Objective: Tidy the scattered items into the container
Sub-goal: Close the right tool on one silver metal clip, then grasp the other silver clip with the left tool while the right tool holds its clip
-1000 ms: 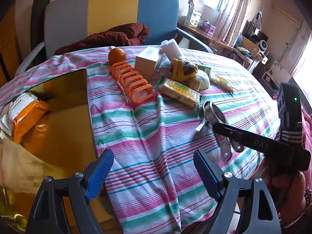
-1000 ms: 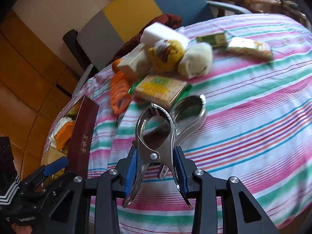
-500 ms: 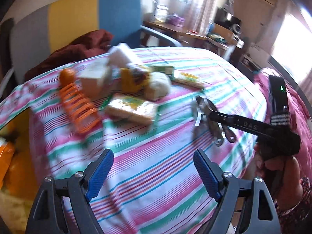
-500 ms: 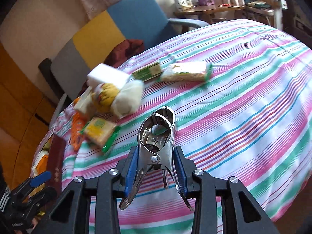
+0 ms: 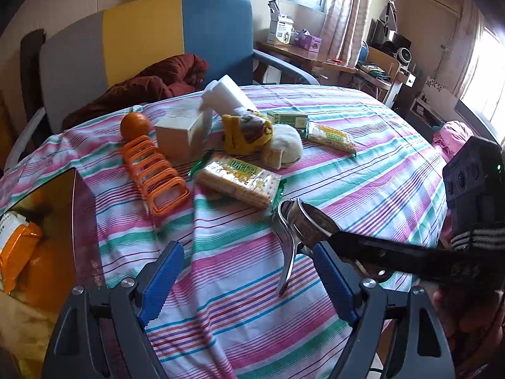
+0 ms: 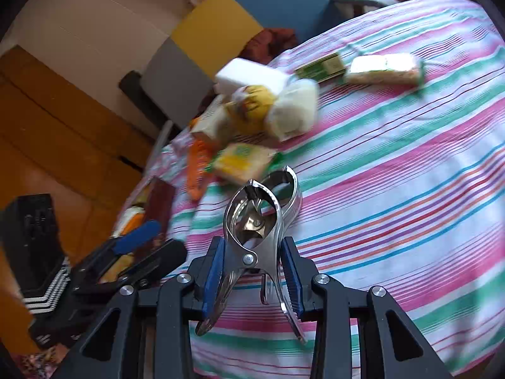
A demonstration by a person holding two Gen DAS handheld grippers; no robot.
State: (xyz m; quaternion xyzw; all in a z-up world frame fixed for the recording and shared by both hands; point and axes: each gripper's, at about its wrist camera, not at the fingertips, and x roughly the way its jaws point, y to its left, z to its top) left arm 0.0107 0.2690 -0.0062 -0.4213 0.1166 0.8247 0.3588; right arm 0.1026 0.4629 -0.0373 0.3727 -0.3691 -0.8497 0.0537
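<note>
Progress: early | your right gripper [image 6: 252,271] clamps the metal clip [image 6: 255,221] above the striped cloth [image 6: 394,173] | your left gripper [image 5: 246,281] gapes empty | box [image 5: 50,252] holds few packets | cracker packs [image 5: 240,183], orange rack [image 5: 154,173], orange [image 5: 135,123] remain

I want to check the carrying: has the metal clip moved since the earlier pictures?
Yes. The metal clip, held in the right tool, came closer to the cracker packet.
</note>
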